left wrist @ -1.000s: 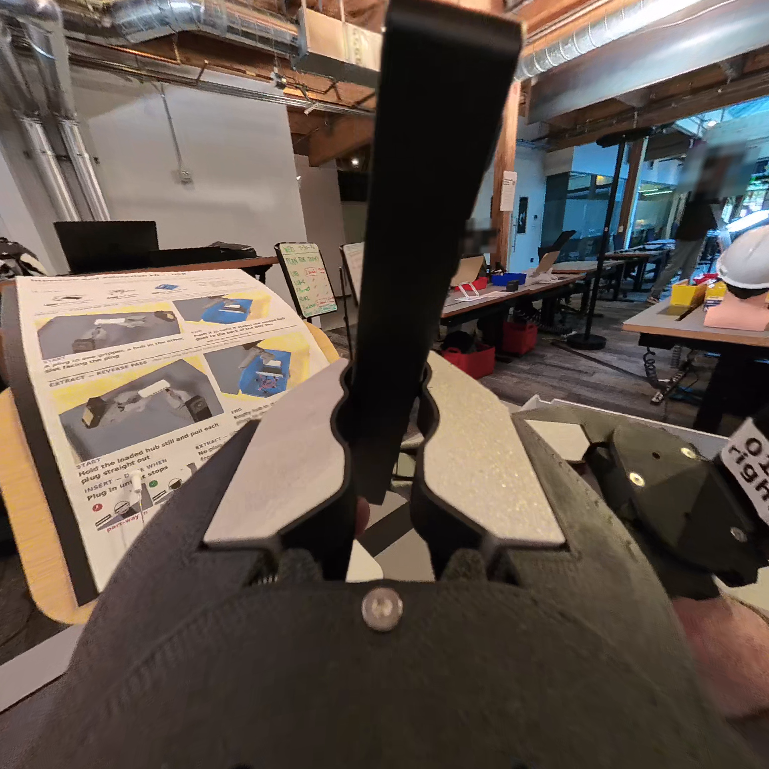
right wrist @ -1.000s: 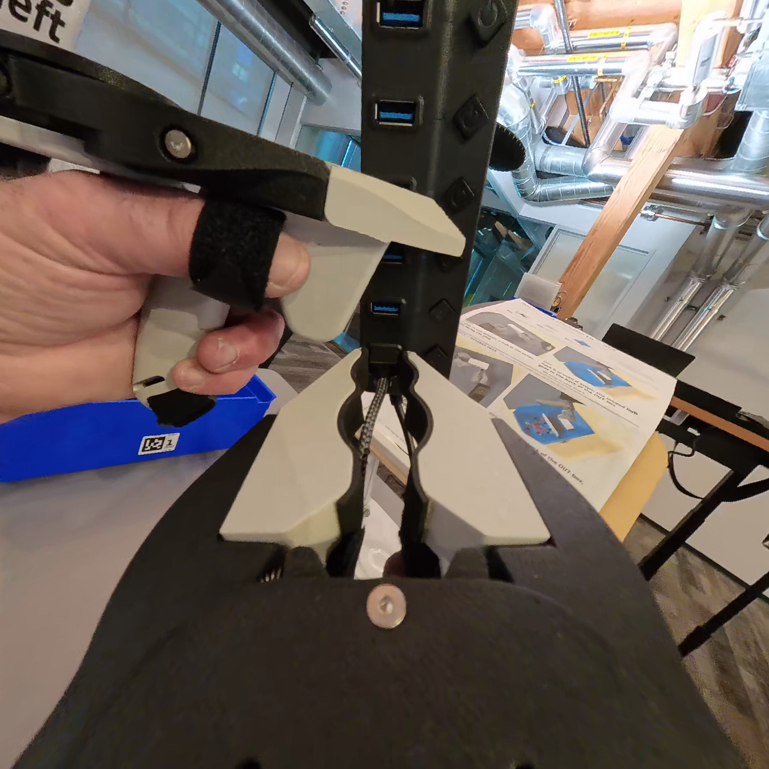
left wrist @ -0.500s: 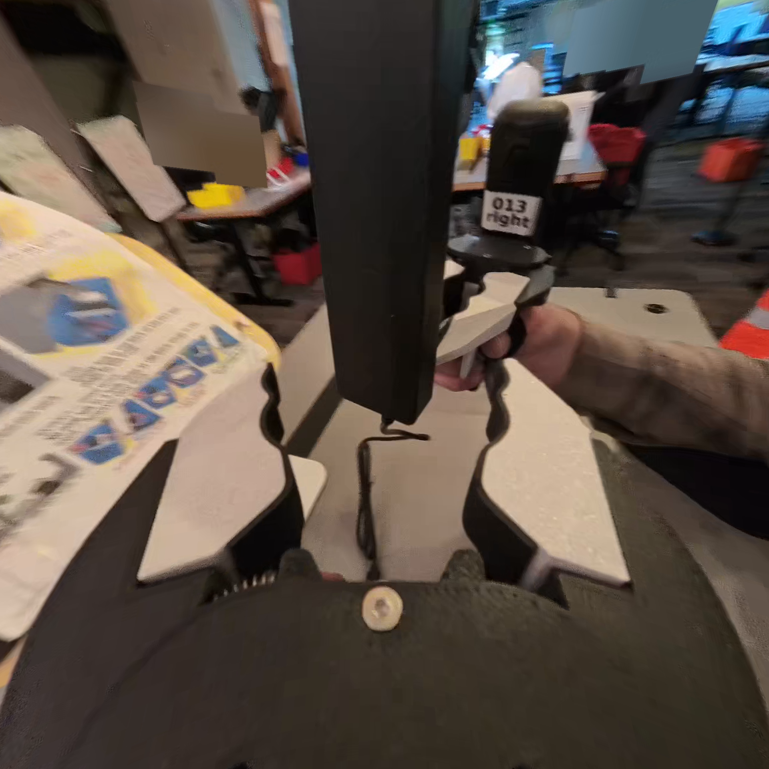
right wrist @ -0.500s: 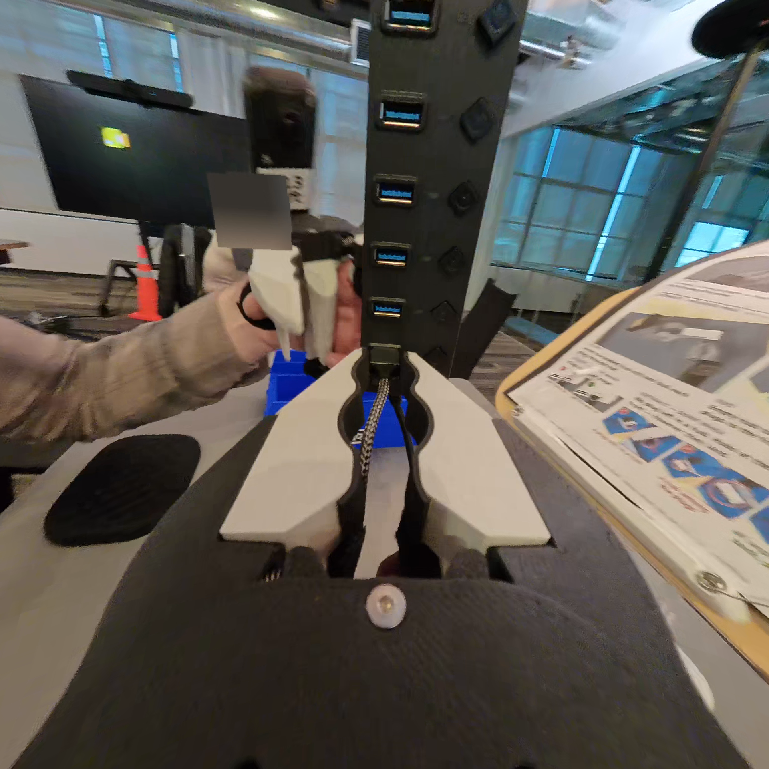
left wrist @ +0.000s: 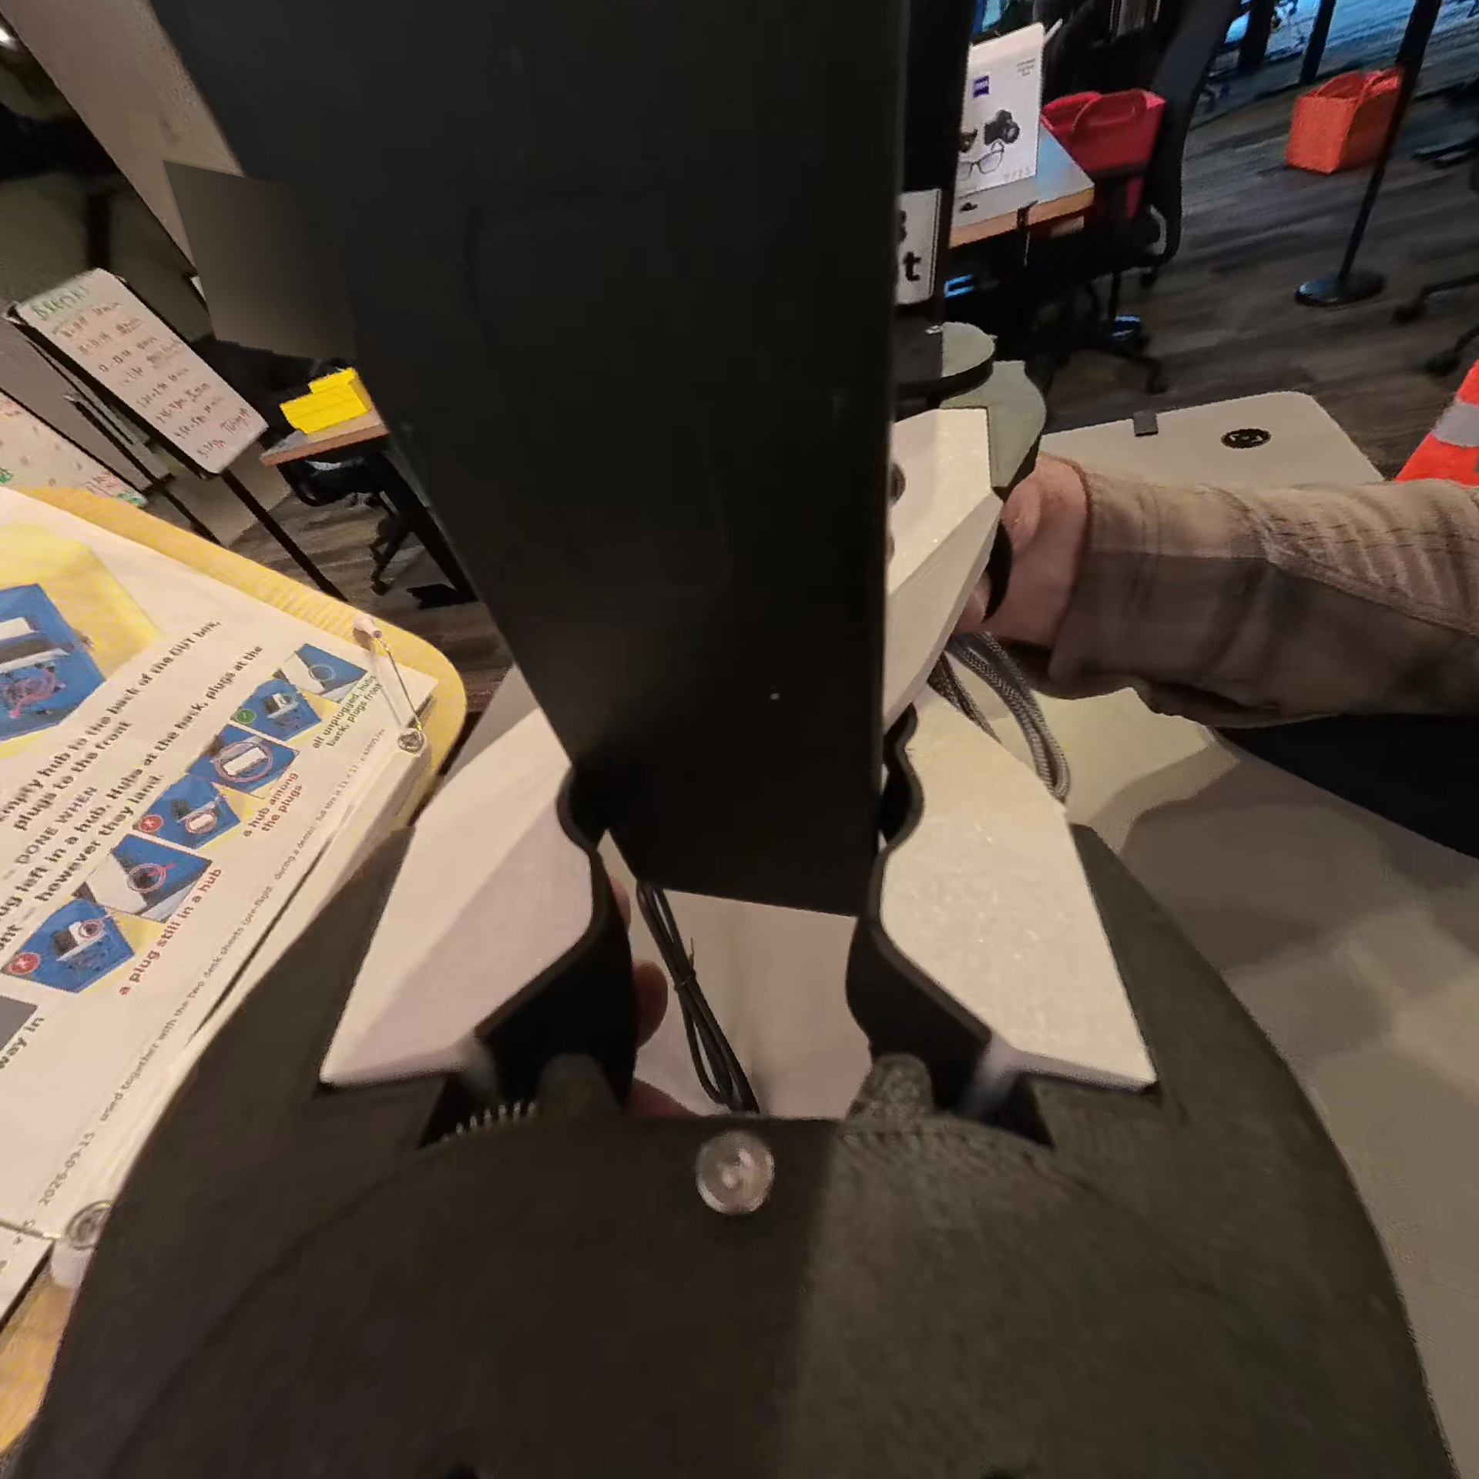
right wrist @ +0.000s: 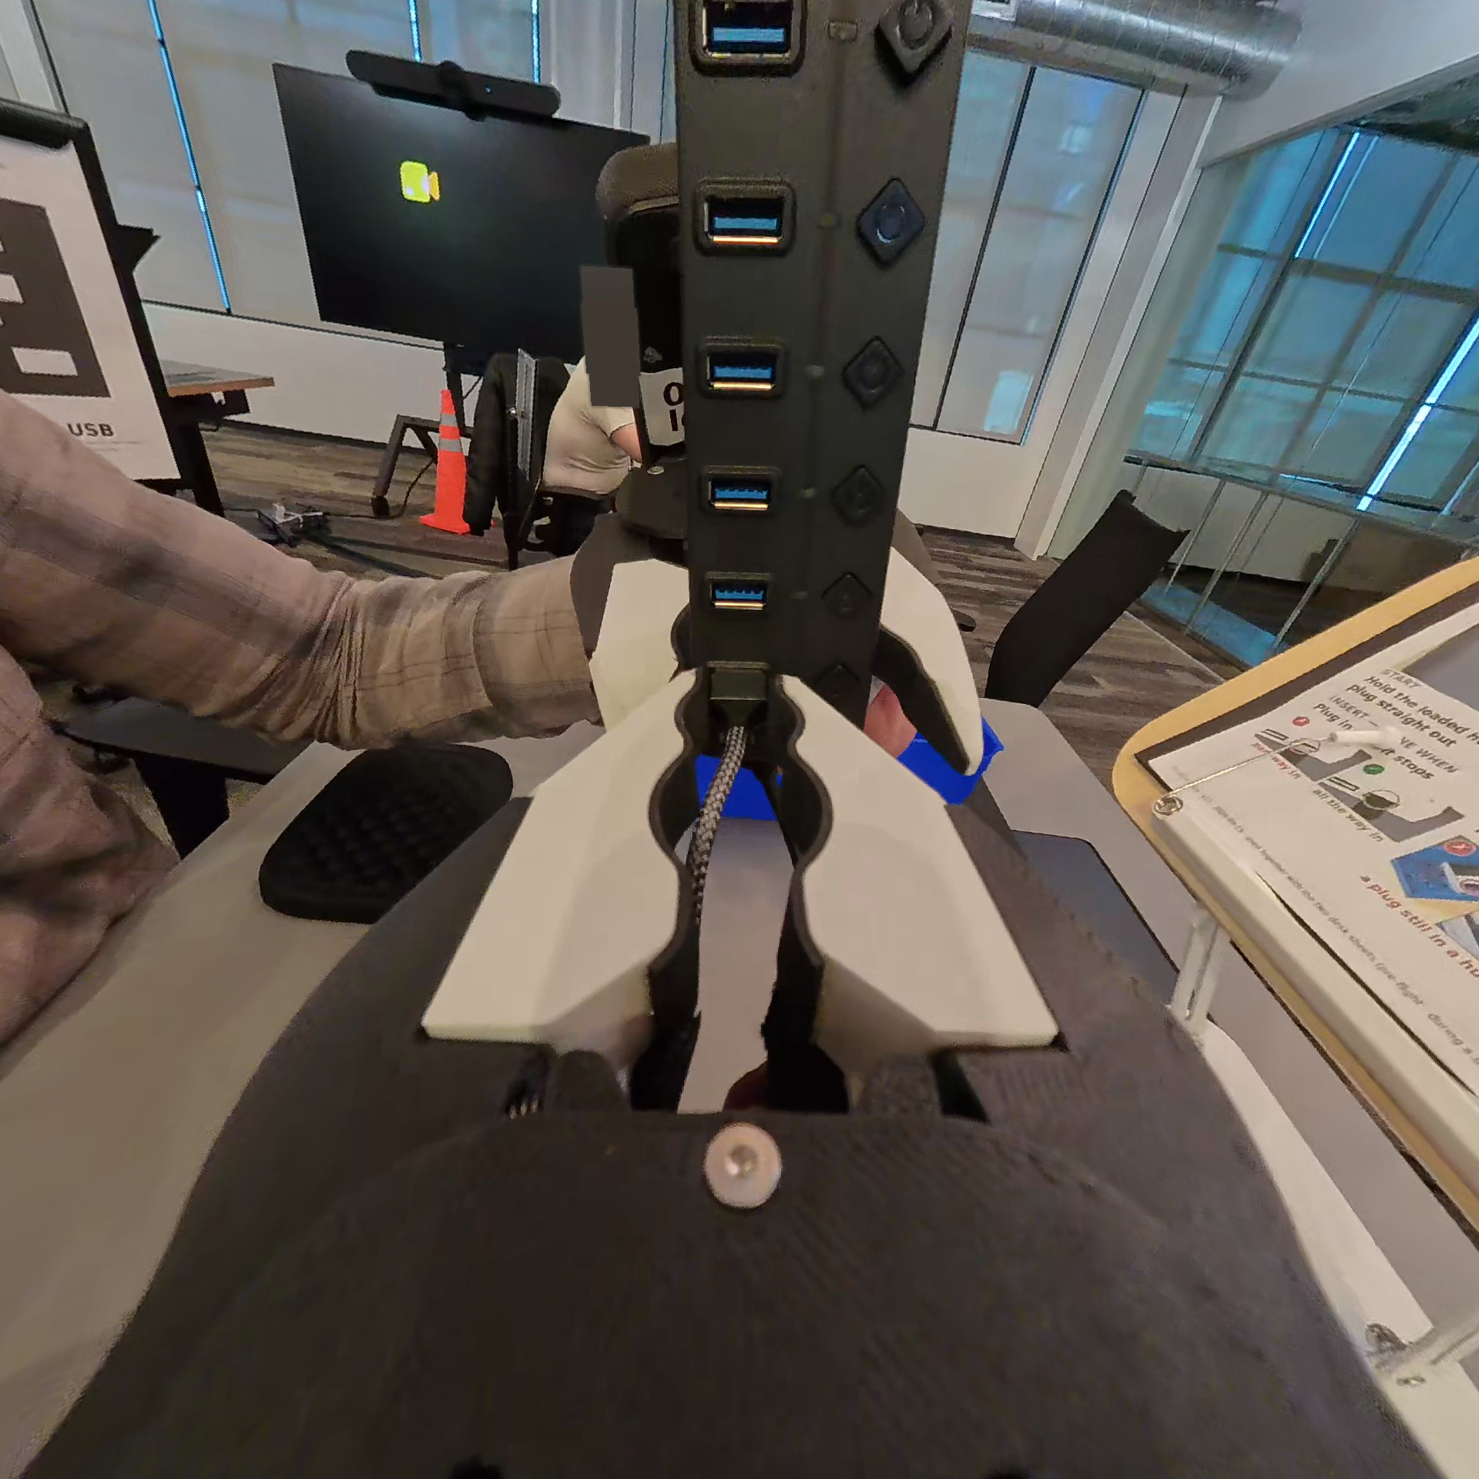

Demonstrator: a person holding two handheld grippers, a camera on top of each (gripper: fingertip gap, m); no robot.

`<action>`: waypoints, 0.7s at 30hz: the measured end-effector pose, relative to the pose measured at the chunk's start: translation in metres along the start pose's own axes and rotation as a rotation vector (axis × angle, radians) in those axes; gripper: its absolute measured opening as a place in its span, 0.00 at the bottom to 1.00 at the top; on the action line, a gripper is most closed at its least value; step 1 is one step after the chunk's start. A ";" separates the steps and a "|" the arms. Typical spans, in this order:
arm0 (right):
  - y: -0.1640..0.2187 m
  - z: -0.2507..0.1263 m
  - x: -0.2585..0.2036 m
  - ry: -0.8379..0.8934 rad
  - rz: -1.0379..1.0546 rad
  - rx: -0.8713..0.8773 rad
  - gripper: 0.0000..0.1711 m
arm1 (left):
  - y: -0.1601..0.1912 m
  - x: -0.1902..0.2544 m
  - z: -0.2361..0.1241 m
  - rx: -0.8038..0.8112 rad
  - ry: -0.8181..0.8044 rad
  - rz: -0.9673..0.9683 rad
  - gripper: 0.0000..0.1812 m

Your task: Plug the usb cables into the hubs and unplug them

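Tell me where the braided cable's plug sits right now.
In the right wrist view, the plug sits centre frame, pinched at the tips of the right hand-held gripper, seated in the hub's lowest visible port, below five empty blue ports.

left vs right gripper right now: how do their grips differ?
The left gripper has its jaws spread wide around the black hub body; the right gripper is nearly closed on a small plug. The left one faces the hub's plain back; the right one faces its port side. A braided cable runs between the right gripper's fingers. Both are clamped.
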State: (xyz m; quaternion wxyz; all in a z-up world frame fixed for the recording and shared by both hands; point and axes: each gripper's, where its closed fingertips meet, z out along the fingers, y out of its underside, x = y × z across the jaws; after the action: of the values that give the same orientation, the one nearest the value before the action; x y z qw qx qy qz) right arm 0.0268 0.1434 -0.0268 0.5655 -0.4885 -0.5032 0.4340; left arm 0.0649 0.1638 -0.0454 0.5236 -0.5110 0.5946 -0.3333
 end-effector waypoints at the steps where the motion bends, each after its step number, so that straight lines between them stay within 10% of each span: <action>1: -0.001 -0.001 -0.001 -0.001 -0.007 0.001 0.06 | -0.001 0.001 0.000 0.005 -0.003 0.004 0.37; 21: -0.029 -0.007 -0.021 -0.020 -0.143 0.078 0.06 | -0.026 0.012 -0.029 0.186 -0.039 0.041 0.37</action>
State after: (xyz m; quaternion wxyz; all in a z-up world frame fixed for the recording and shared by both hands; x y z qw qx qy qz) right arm 0.0317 0.1182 -0.0015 0.6086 -0.4247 -0.5251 0.4166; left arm 0.0450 0.1418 -0.0182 0.5870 -0.4542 0.5611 -0.3664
